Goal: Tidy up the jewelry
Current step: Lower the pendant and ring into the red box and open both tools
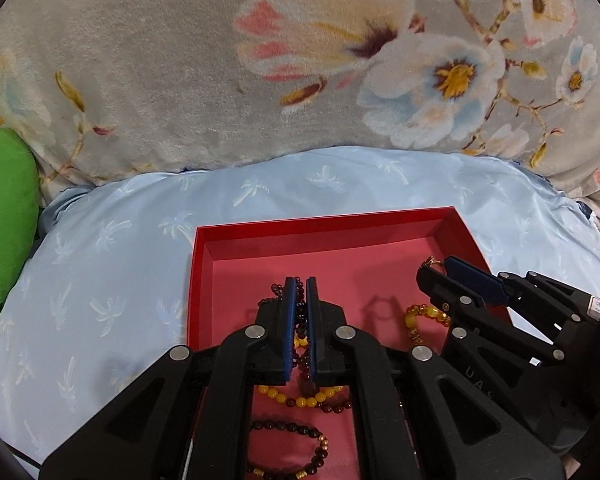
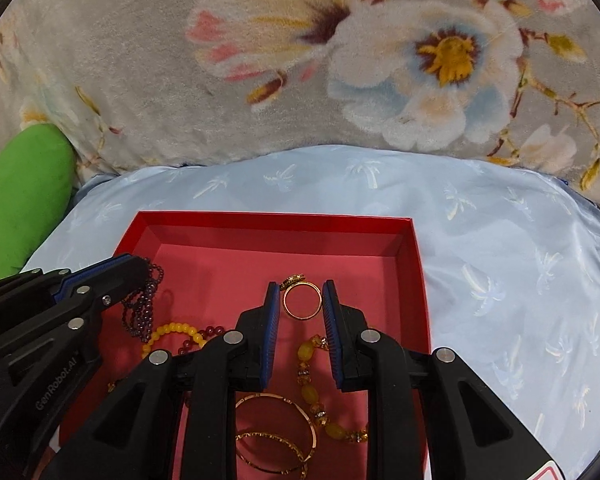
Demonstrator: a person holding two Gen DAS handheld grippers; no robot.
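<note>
A red box (image 1: 324, 228) (image 2: 414, 264) with a pink floor lies on a light blue cushion. My left gripper (image 1: 300, 286) is shut on a dark red bead strand (image 1: 300, 312), which hangs from it over the box (image 2: 142, 304). My right gripper (image 2: 302, 290) is open, its fingertips either side of a gold ring (image 2: 302, 300) that touches the right pad. In the box lie a yellow bead bracelet (image 1: 300, 400), a dark bead bracelet (image 1: 296, 452), a yellow amber bracelet (image 2: 312, 384) and gold bangles (image 2: 276, 436).
The light blue cushion (image 1: 120, 248) (image 2: 500, 248) carries the box. A floral grey blanket (image 1: 180, 80) rises behind it. A green pillow (image 1: 4, 220) (image 2: 24, 196) lies at the left.
</note>
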